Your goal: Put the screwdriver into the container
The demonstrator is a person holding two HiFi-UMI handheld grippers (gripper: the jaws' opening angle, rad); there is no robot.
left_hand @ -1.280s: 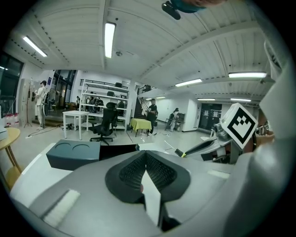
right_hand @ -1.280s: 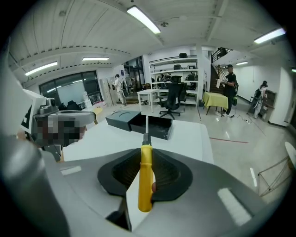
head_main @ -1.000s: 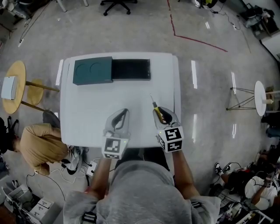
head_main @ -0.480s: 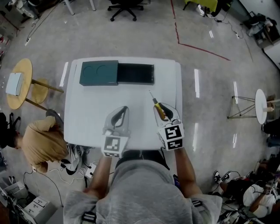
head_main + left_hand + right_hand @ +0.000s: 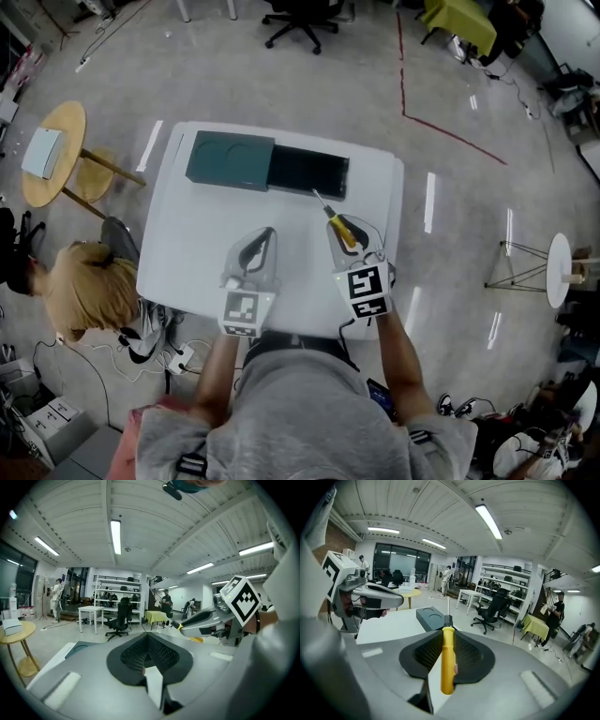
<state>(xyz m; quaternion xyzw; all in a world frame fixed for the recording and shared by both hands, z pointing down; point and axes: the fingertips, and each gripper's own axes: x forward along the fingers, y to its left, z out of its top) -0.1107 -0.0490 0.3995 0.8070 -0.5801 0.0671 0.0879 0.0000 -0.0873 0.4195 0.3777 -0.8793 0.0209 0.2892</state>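
Head view, looking steeply down: a person stands at a white table (image 5: 192, 253) with a gripper in each hand. The right gripper (image 5: 339, 236) is clamped on the yellow handle of a screwdriver (image 5: 341, 229). Its thin metal shaft points up and away toward the container (image 5: 307, 172), a long box at the far side of the table. The left part of the box is teal and the right part is dark and open. The shaft's tip lies close to the near edge of the dark part. From this angle it is hard to tell whether the tip is over that edge or just short of it. The left gripper (image 5: 263, 238) hovers over the middle of the table, well apart from the box.

Left gripper view: the left gripper's jaws meet at the tips with nothing between them. To the right, the right gripper (image 5: 206, 620) carries the screwdriver (image 5: 197, 639) in the air above the table.

Right gripper view: the jaws are partly closed and press on both sides of the yellow handle. The screwdriver (image 5: 447, 656) stands straight along them, blade forward. Beyond the blade sits the teal end of the container (image 5: 433, 617).

Progress, as a judgement: the tool has been picked up and is near the box, but it is not inside. It has yet to be carried over the dark open part, lowered and let go.
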